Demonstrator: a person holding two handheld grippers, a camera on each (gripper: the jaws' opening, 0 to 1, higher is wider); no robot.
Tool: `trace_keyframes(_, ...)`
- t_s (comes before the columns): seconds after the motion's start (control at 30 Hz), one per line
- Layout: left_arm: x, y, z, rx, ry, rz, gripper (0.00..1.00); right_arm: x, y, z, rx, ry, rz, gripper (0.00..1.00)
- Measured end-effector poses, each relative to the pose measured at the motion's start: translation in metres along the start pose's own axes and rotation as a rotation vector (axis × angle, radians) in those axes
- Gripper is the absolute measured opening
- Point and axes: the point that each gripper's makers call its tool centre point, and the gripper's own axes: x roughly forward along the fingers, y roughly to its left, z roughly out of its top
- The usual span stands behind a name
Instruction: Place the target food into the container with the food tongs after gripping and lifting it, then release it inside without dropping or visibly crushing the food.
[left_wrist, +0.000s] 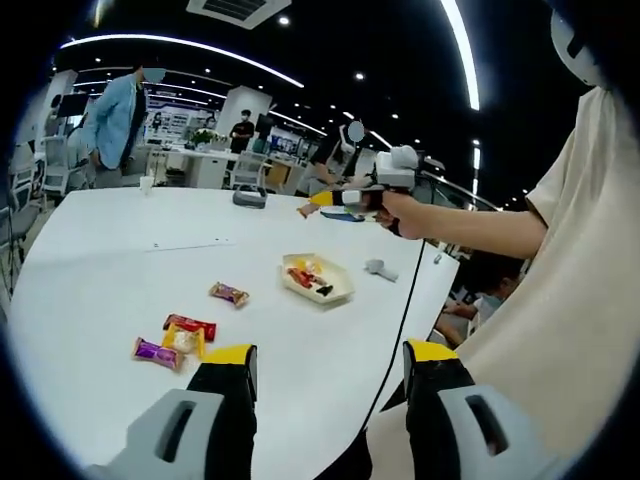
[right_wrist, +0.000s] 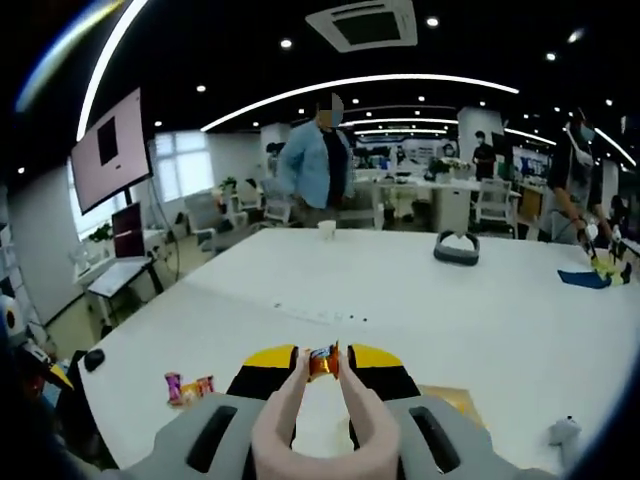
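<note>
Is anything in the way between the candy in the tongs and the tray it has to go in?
Nothing visible is. The right gripper holds pink tongs pinching a wrapped candy up in the air. The tray sits open on the white table, and the other wrapped snacks lie off to its side.

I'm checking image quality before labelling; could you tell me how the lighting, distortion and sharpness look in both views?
Left gripper view: strong fisheye bending, ceiling strips glare, white table evenly lit, tray slightly soft. Right gripper view: same curvature, wrapped snack in the tongs sharp, background people blurred.

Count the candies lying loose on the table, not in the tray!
3 in the left gripper view: purple candy, red candy, and another candy nearer the tray. More may be hidden.
</note>
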Motion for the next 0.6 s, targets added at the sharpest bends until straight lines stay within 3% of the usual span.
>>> trace_keyframes(0.27, 0.009, -0.001, 0.009, 0.015, -0.014, -0.007, 0.59, -0.014, -0.032, 0.015, -0.002, -0.028, -0.050, 0.18)
trace_keyframes(0.6, 0.017, -0.005, 0.010, 0.020, -0.010, -0.017, 0.59, -0.030, -0.071, 0.020, 0.015, -0.042, -0.109, 0.18)
